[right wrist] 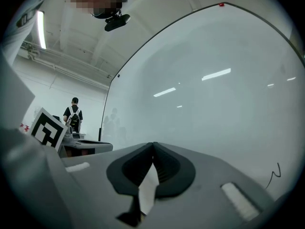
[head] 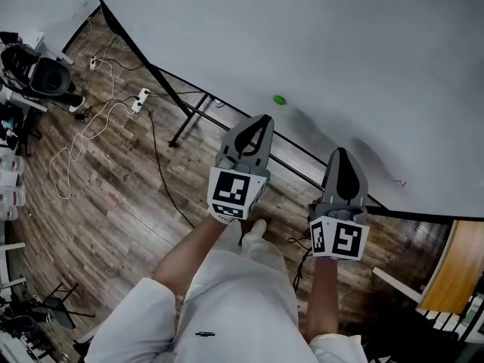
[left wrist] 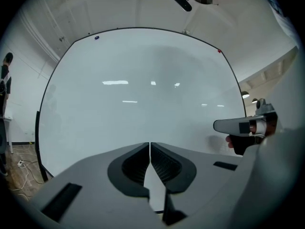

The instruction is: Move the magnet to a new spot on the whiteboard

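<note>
The whiteboard (head: 340, 44) fills the head view from 12 to 3 o'clock, its surface a bare, glossy pale grey with ceiling lights reflected in it. Wood-plank flooring (head: 113, 195) spreads from 7 to 10 o'clock, and the board's black stand (head: 189, 119) rests on it. The left gripper (head: 263, 119) and the right gripper (head: 340, 151) both point at the board, each with its jaws pressed together on nothing. A white cable (head: 76, 146) loops over the floor at 9 o'clock from a power strip (head: 140, 100). The green magnet (head: 280, 100) sits on the whiteboard at 1 o'clock of the left gripper's tips, just clear of them. A small pen mark (head: 401, 182) lies at 3 o'clock of the right gripper.
</note>
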